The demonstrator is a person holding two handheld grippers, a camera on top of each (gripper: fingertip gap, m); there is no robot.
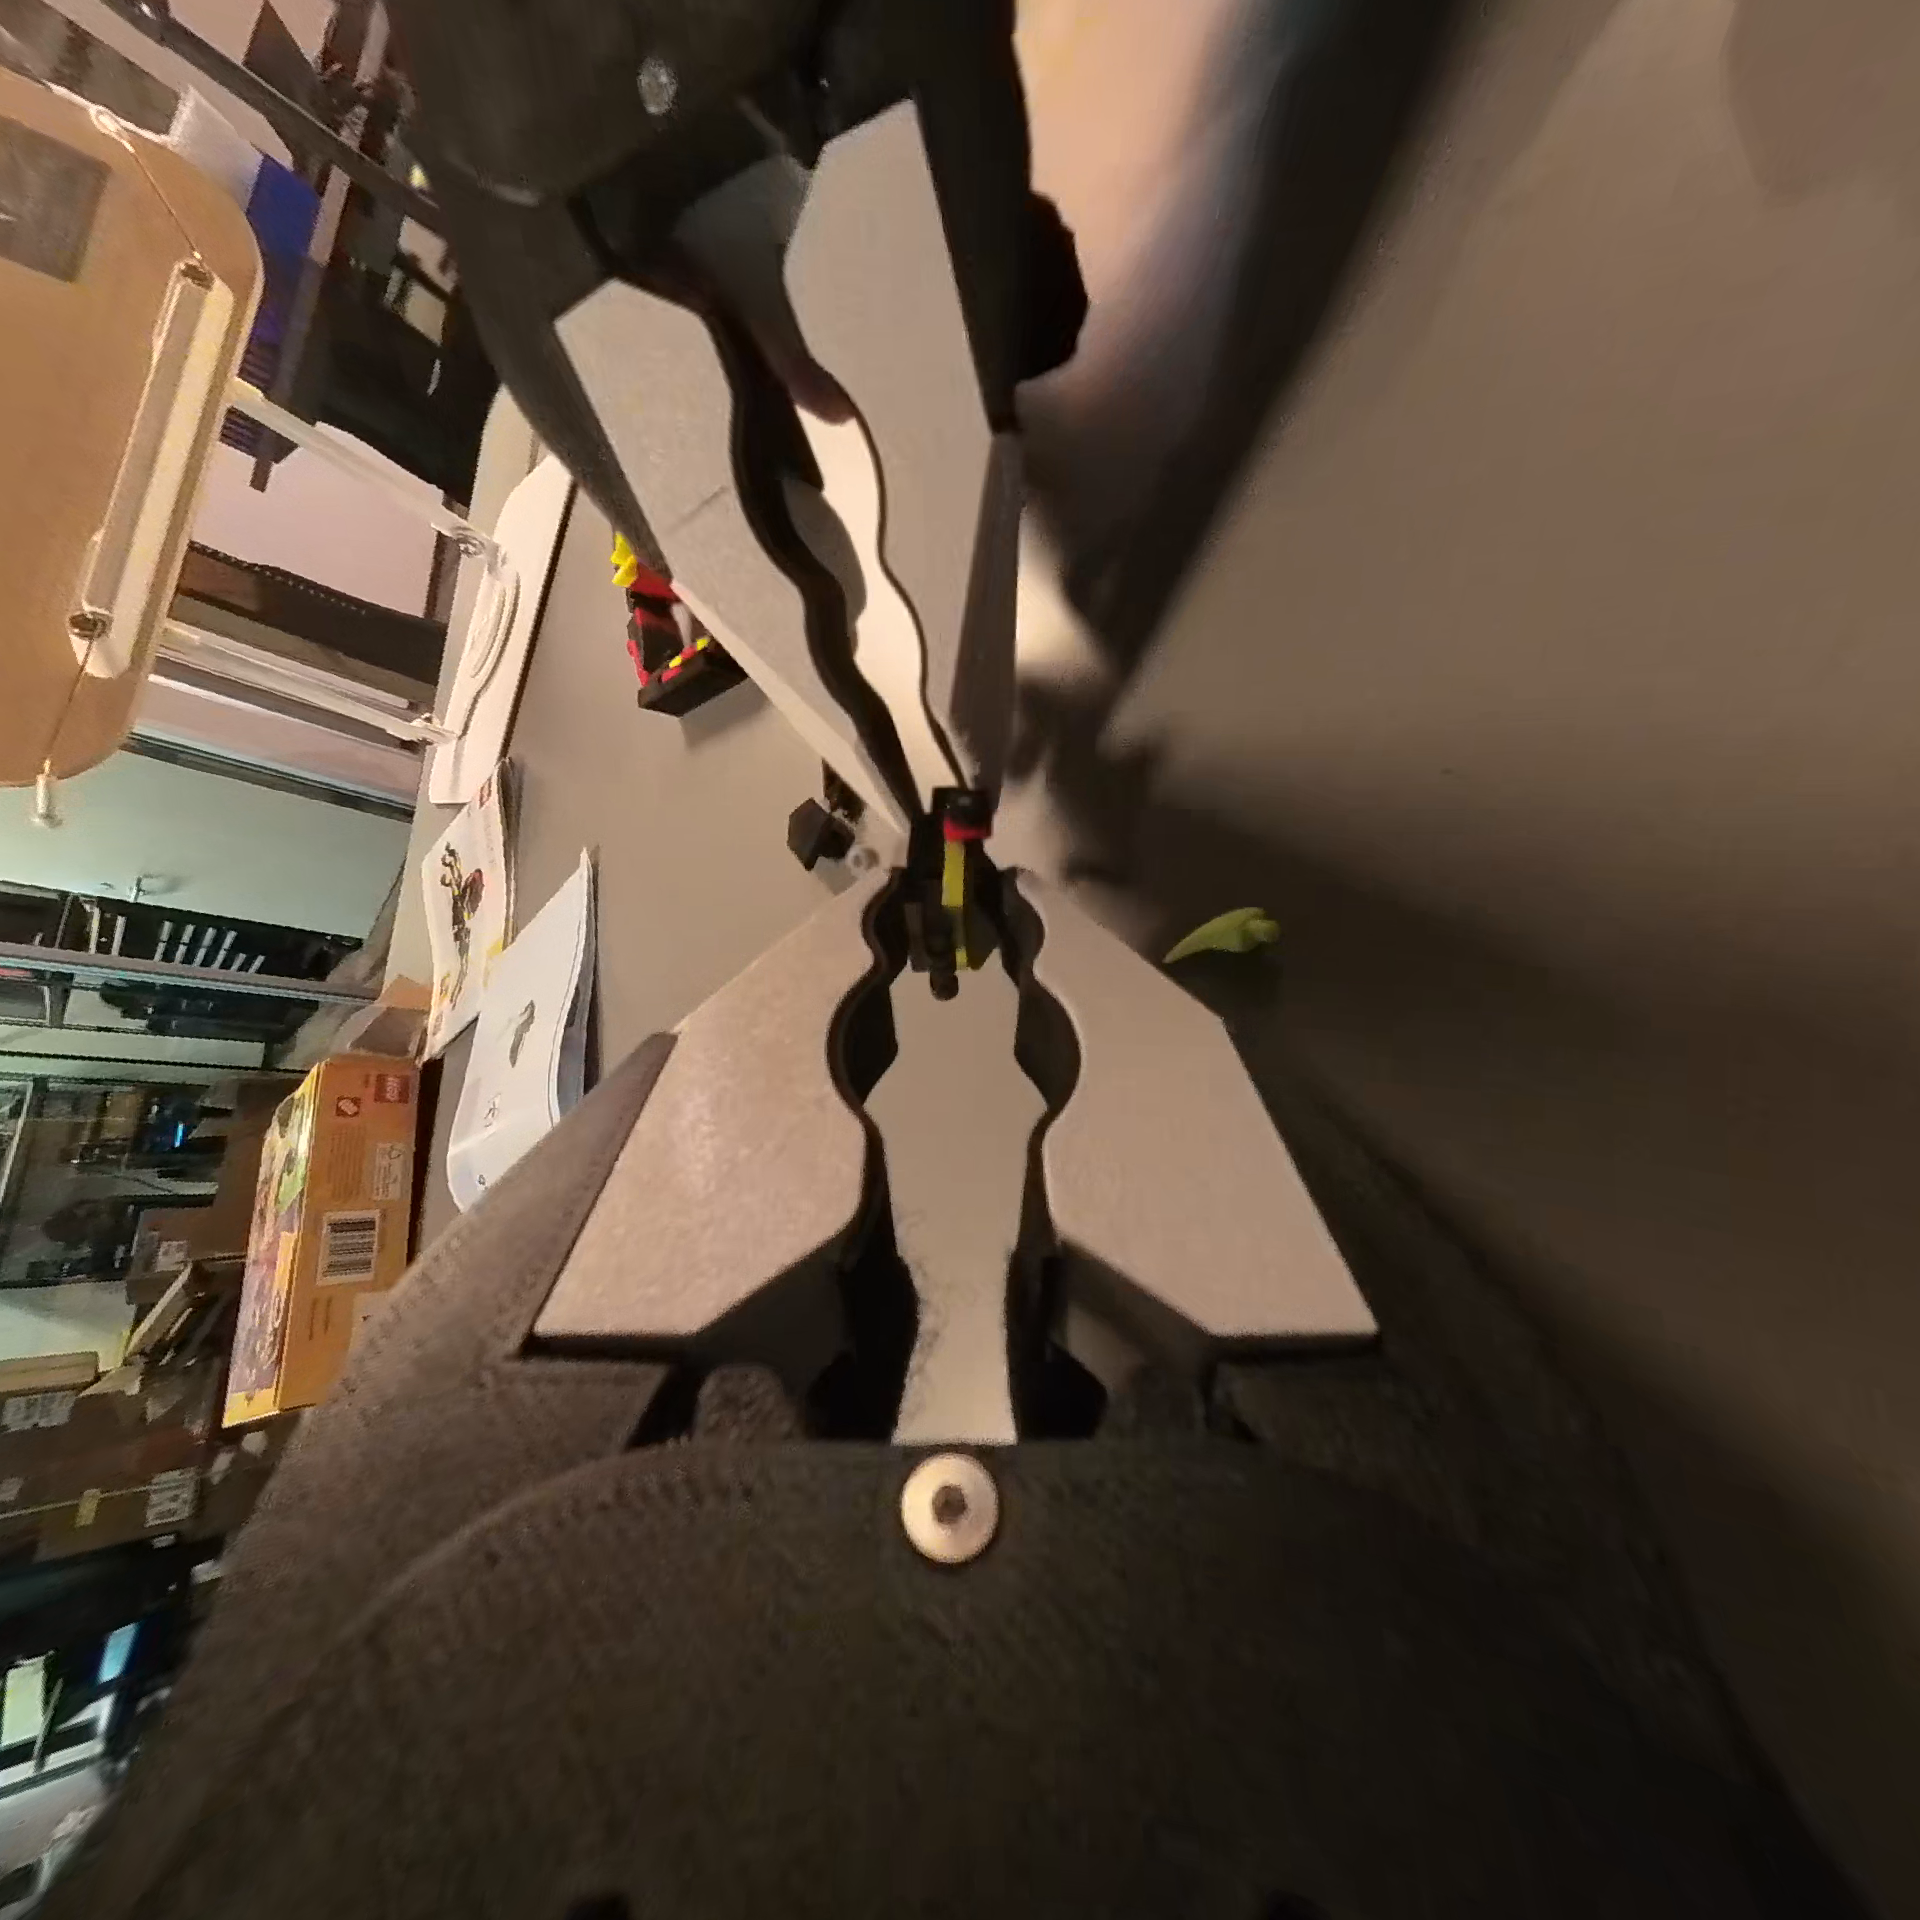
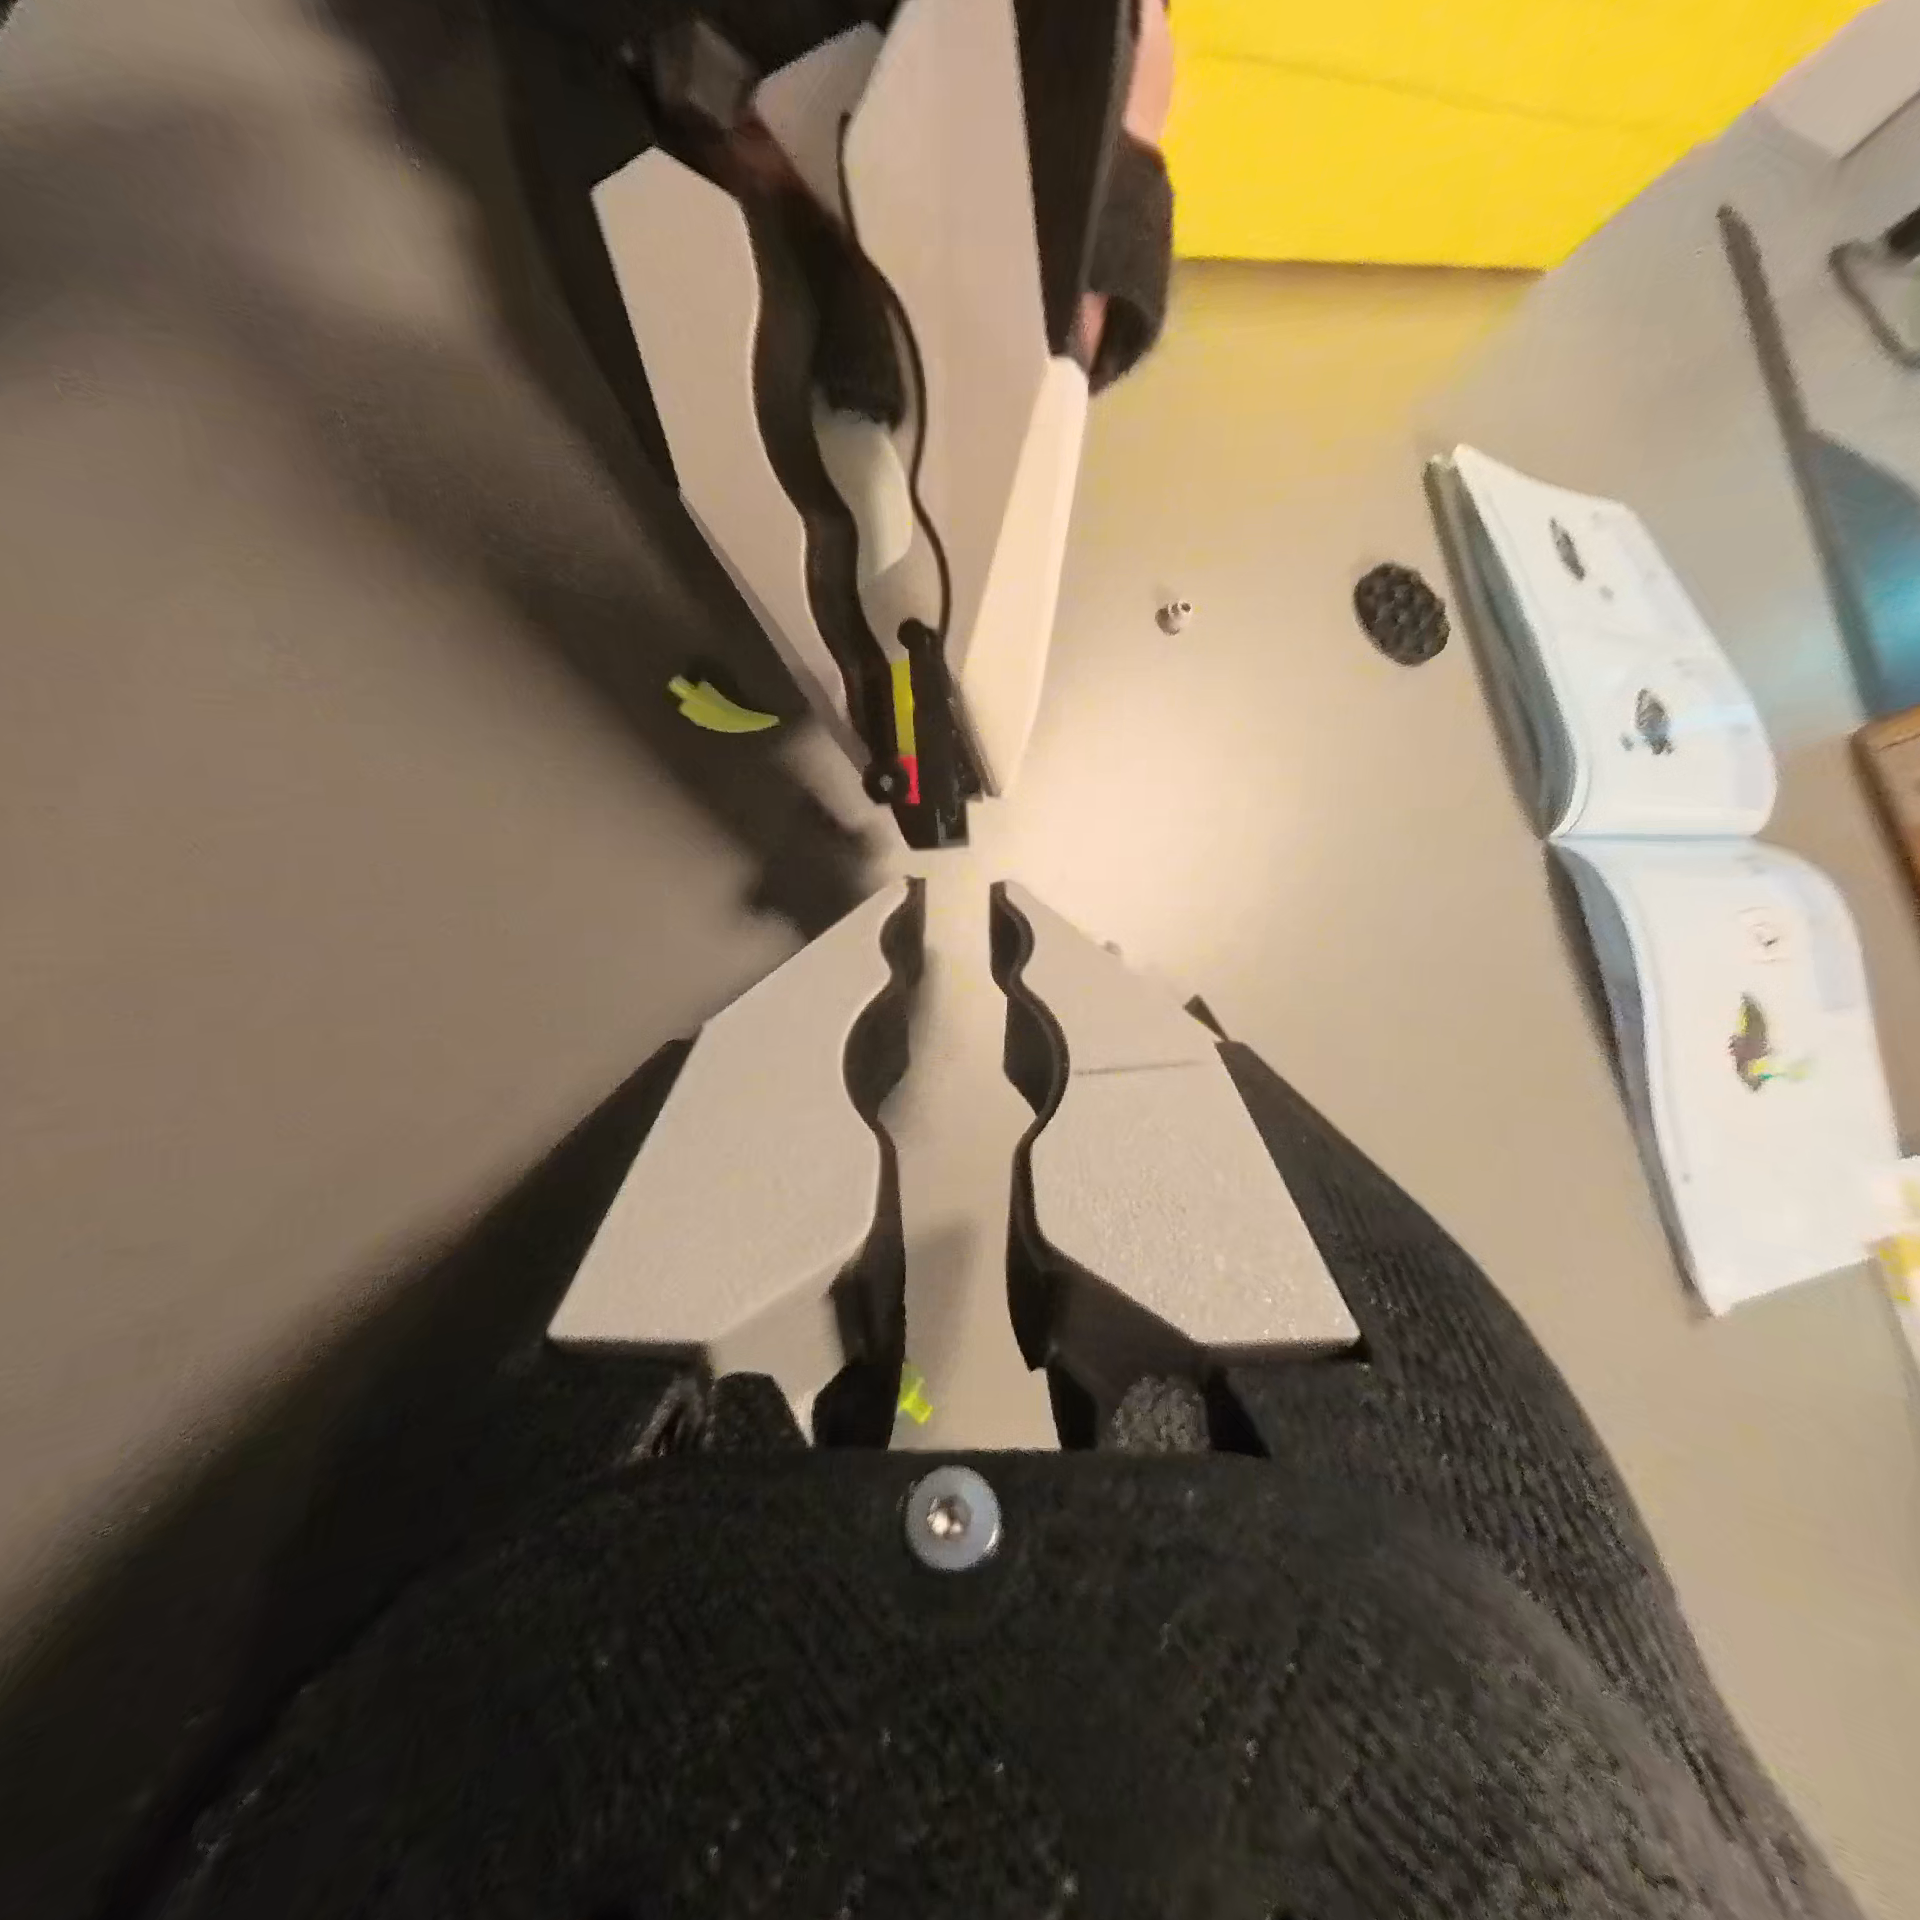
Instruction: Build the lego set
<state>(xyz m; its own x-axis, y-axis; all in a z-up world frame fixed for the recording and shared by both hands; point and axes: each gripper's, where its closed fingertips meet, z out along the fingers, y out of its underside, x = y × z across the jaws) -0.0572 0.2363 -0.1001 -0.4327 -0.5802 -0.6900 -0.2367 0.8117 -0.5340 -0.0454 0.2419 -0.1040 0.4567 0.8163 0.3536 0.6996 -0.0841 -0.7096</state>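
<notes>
1. Above the bench [image 2: 1247,831], your left gripper [image 1: 951,883] pinches the small black, yellow and red lego assembly [image 1: 951,894].
2. Your right gripper [image 2: 956,883] faces it tip to tip, fingers spread, empty.
3. One lime claw piece [image 1: 1226,935] lies on the bench nearby.

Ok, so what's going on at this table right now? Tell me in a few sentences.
A person is building a lego set with two handheld grippers. The left gripper is shut on a small black, yellow and red assembly. The right gripper is open and empty, its tips just short of the assembly's end. A loose lime-green piece lies on the table, and an instruction booklet lies open nearby.
</notes>
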